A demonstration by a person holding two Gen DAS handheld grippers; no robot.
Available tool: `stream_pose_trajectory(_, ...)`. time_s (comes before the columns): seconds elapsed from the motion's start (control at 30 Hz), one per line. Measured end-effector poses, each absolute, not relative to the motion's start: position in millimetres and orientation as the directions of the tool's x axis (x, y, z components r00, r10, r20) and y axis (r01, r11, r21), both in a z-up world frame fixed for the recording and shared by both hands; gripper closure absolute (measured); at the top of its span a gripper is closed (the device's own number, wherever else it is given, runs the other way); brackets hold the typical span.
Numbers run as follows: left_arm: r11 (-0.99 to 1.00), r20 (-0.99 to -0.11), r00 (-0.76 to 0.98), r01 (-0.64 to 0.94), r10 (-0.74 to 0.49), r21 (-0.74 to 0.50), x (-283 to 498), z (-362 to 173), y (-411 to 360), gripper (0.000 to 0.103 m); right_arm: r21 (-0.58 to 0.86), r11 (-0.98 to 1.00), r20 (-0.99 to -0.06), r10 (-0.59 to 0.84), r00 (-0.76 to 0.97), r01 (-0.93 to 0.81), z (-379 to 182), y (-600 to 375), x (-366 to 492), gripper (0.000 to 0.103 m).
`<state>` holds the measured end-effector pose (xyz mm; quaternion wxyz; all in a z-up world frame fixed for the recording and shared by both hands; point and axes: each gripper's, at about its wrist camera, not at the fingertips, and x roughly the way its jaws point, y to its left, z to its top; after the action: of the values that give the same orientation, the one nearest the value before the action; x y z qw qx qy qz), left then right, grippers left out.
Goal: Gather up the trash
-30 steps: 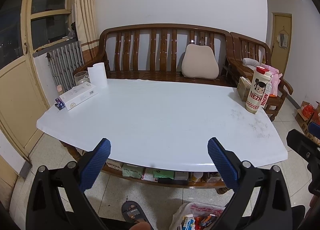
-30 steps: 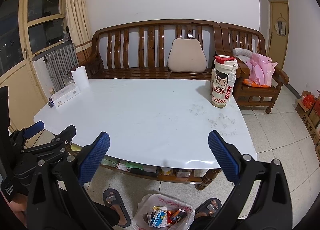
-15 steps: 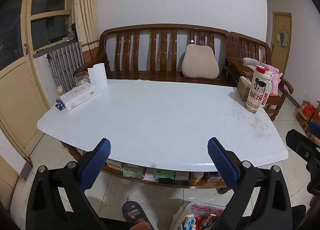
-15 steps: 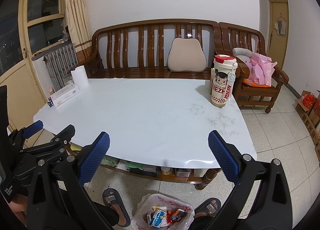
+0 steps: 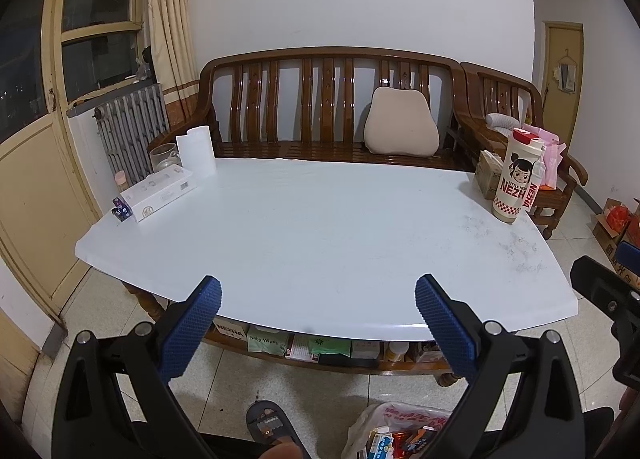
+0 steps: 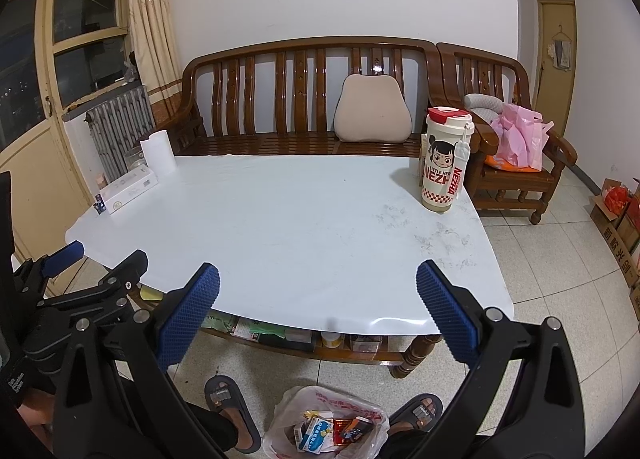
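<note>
From the left: a white box [image 5: 160,191] and paper roll [image 5: 196,151] sit at the table's [image 5: 320,227] far corner. My left gripper [image 5: 318,313] hangs over the near edge, jaws wide apart and empty; my right gripper [image 6: 318,313] likewise. The trash bag [image 6: 328,425] lies on the floor between my feet, already holding wrappers. I judge collecting nearly finished; next, I'd look for leftovers near the cup [image 6: 444,161].

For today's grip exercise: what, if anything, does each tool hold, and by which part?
Nothing. The left tool and the right tool are both open and empty above the table.
</note>
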<state>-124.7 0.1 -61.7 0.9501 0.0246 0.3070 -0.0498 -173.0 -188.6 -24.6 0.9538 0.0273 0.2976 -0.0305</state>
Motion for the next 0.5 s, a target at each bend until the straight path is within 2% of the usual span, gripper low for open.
stream_pose_trajectory(0.5,0.994,-0.587,0.806,0.105,-0.077,0.014,-122.7,-62.7,5.8,0.008,0.031,0.997,-0.570,-0.045,0.820,0.076,-28.3,-187.5,-172.3,0.007)
